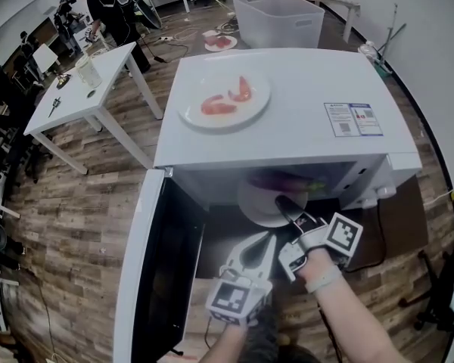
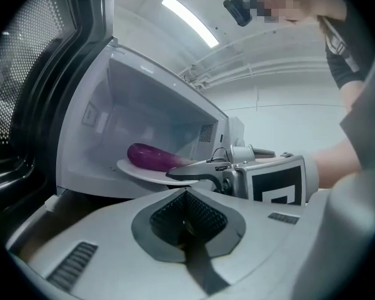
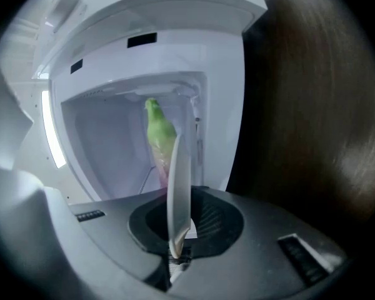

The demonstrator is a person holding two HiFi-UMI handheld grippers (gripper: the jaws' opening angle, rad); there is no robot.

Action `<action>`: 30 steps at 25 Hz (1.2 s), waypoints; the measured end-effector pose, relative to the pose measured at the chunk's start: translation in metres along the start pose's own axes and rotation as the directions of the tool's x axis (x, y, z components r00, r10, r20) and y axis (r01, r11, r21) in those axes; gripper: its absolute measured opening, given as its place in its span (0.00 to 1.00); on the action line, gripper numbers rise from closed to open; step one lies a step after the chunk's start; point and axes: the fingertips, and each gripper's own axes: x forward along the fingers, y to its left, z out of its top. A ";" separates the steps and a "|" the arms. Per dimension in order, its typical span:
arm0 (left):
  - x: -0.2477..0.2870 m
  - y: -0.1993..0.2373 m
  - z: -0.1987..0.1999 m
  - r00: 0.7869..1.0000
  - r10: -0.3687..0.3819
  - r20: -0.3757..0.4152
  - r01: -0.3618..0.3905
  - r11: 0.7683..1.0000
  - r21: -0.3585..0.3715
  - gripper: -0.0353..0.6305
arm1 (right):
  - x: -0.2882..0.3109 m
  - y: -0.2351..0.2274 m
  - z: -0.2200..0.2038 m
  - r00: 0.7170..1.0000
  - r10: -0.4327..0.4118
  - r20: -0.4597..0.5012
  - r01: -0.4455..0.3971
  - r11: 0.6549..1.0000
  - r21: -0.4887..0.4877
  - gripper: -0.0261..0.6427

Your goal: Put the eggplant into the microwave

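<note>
A purple eggplant (image 1: 284, 181) with a green stem end (image 3: 159, 132) lies on a white plate (image 1: 257, 204) at the mouth of the white microwave (image 1: 303, 119), partly inside the cavity. My right gripper (image 1: 286, 205) is shut on the plate's near rim (image 3: 177, 192), which stands edge-on between its jaws. In the left gripper view the eggplant (image 2: 151, 157) and the plate (image 2: 142, 170) sit just inside the opening. My left gripper (image 1: 259, 242) hangs below the plate in front of the oven, shut with nothing in it. The microwave door (image 1: 145, 278) is swung wide open to the left.
On top of the microwave is a second white plate (image 1: 225, 98) with red food pieces. A white table (image 1: 83, 89) stands to the left, a clear plastic bin (image 1: 278, 17) behind, and a person (image 1: 106, 6) at the far back. The microwave rests on a dark surface (image 1: 397, 225).
</note>
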 end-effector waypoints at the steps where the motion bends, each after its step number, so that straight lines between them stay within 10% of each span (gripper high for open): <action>1: 0.001 0.002 -0.002 1.000 -0.005 -0.003 0.005 1.000 0.006 0.06 | 0.001 0.000 0.000 1.000 -0.002 -0.001 0.002 1.000 -0.002 0.06; 13: 0.009 0.002 -0.001 0.992 -0.027 -0.126 0.038 0.996 0.084 0.06 | 0.004 0.001 0.002 1.000 -0.006 -0.012 0.006 1.000 -0.018 0.06; 30: 0.019 0.019 0.001 0.993 0.013 -0.113 -0.014 1.000 -0.008 0.06 | 0.004 0.013 -0.024 0.983 0.002 -0.186 -0.040 0.979 -0.202 0.17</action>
